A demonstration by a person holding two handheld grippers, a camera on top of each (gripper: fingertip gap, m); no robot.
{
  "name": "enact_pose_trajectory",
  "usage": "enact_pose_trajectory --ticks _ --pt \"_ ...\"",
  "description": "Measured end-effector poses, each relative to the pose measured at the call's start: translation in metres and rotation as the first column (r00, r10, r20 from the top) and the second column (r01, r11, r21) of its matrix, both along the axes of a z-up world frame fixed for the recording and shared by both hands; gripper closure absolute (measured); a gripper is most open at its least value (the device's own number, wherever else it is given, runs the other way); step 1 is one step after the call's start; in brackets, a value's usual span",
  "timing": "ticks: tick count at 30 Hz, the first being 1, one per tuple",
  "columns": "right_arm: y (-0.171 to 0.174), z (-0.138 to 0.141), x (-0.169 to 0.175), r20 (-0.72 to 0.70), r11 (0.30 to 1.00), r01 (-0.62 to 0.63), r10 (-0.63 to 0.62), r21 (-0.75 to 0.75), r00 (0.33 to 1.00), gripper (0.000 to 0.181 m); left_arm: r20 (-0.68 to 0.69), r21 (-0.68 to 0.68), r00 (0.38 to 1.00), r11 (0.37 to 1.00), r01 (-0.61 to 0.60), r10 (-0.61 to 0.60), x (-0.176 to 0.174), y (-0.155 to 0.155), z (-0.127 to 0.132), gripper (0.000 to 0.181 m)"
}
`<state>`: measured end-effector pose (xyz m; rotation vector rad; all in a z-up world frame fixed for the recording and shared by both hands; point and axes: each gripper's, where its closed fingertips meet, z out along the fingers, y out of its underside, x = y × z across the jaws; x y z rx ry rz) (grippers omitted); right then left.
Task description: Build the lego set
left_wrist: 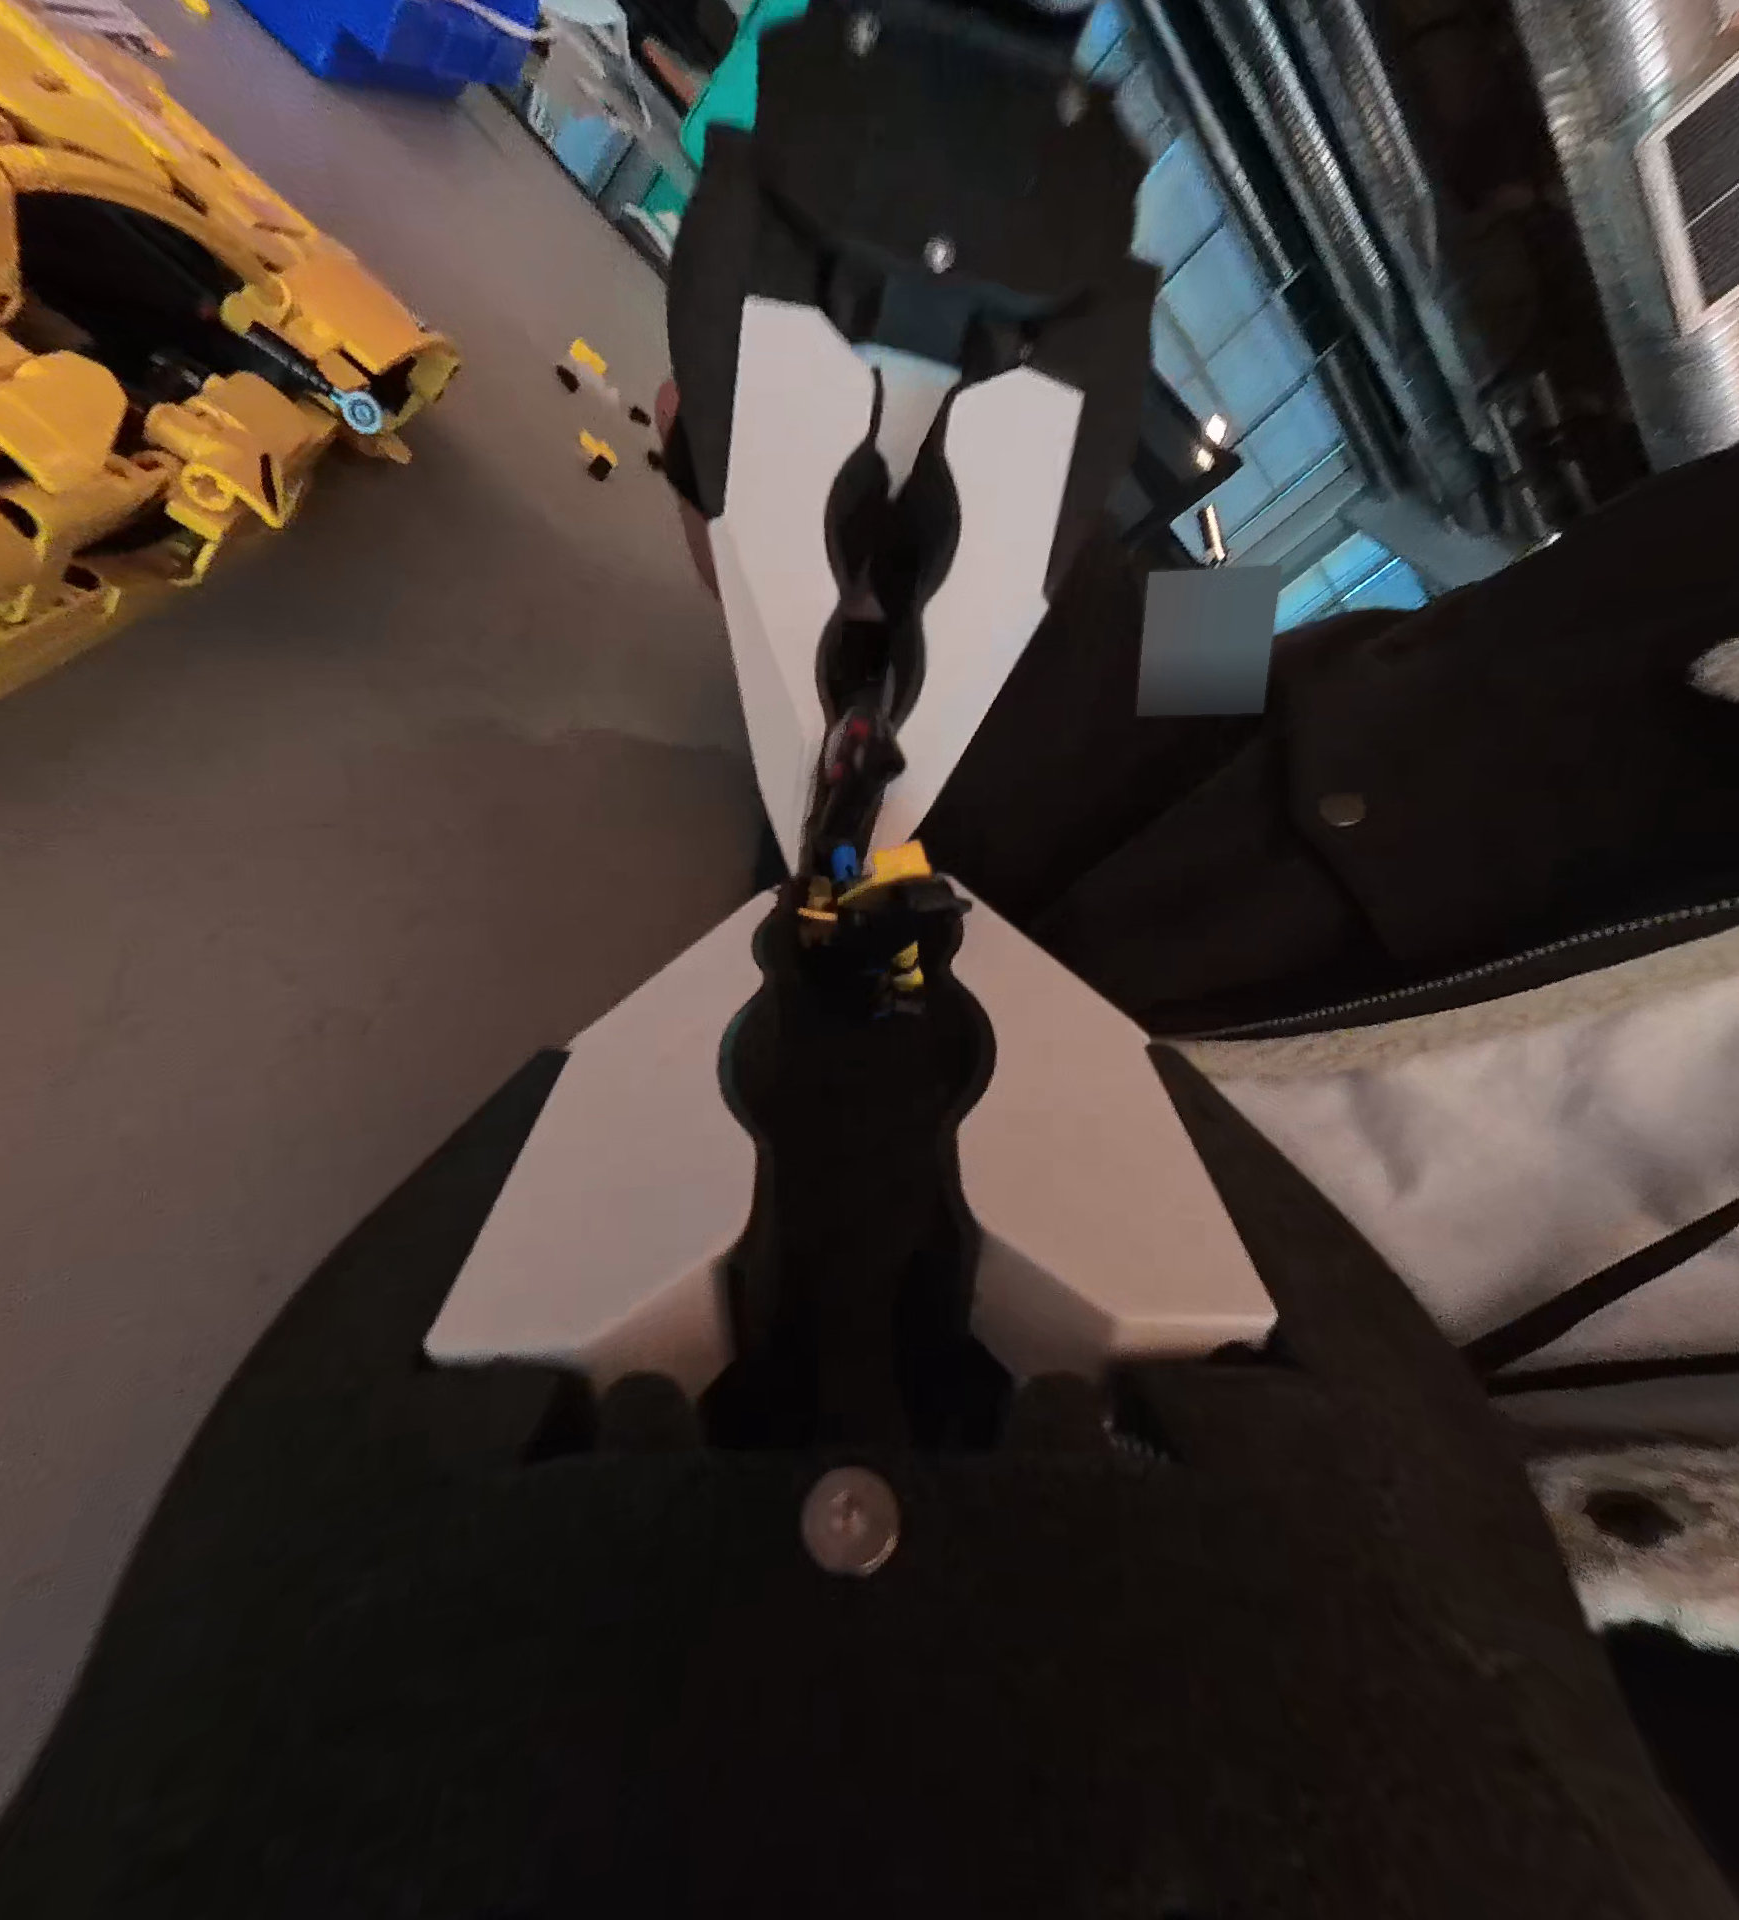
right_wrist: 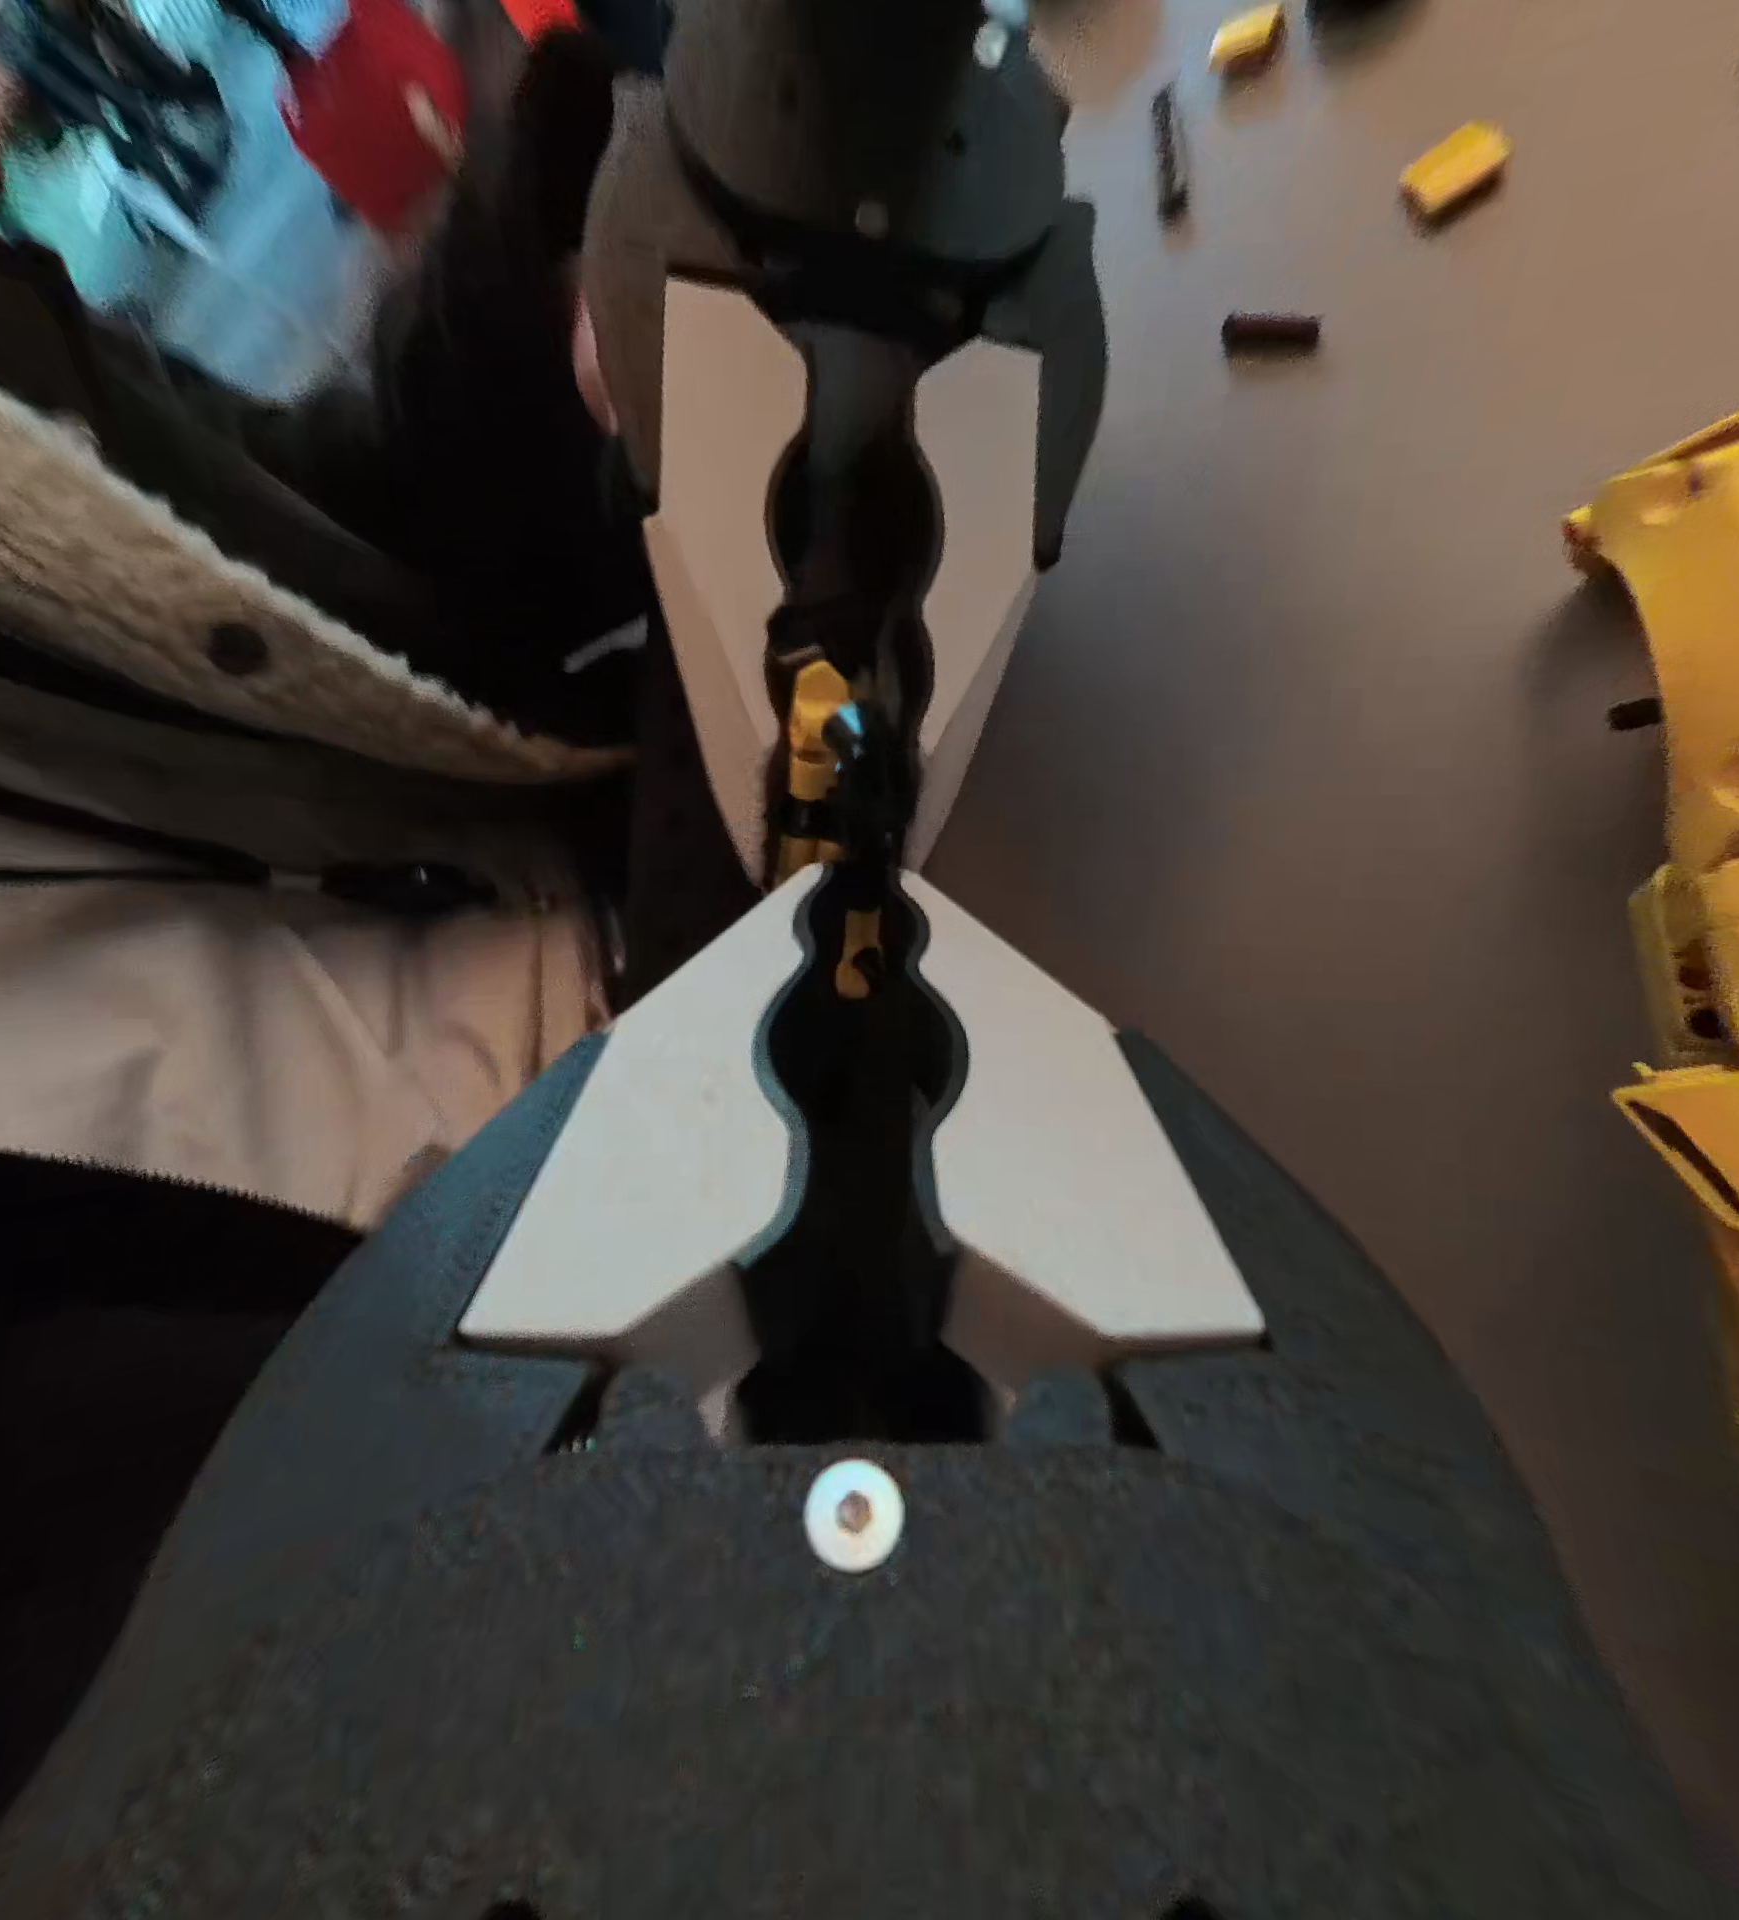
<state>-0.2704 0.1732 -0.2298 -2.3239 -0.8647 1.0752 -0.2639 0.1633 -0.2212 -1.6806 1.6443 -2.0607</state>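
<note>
Both wavy-edged grippers, left point(left_wrist: 870, 914) and right point(right_wrist: 849, 914), clamp 1 knobbly (yellow-black) lego piece point(left_wrist: 886, 883).

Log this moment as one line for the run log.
left gripper: shut on small lego assembly | right gripper: shut on same assembly, tips meeting | yellow lego car: on table, untouched

No writing, number or brand can be read in either view. The yellow lego car point(left_wrist: 106, 395) carries a small round red mark, too blurred to read.
</note>
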Motion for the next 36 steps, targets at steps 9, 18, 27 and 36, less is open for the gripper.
enact_pose_trajectory --ticks 9,18,27,36 --pt "0.001 0.003 0.001 0.15 0.986 -0.12 0.136 -0.112 0.979 0.174 0.028 -0.011 0.999 1.0 -0.024 0.024 0.0 0.004 0.005 0.16" --pt "0.005 0.033 -0.003 -0.113 0.997 -0.07 0.065 -0.034 0.991 0.163 0.218 -0.098 0.974 0.995 -0.037 0.058 -0.011 0.011 0.038 0.159" --pt "-0.016 0.029 0.001 -0.283 0.998 0.006 -0.021 -0.056 0.959 0.143 0.251 -0.123 0.961 0.989 -0.085 0.114 -0.012 0.023 0.044 0.159" --pt "0.002 0.037 -0.016 -0.505 0.993 0.121 -0.109 -0.01 0.856 0.167 0.306 -0.227 0.933 0.966 -0.123 0.19 -0.014 0.037 0.058 0.151"
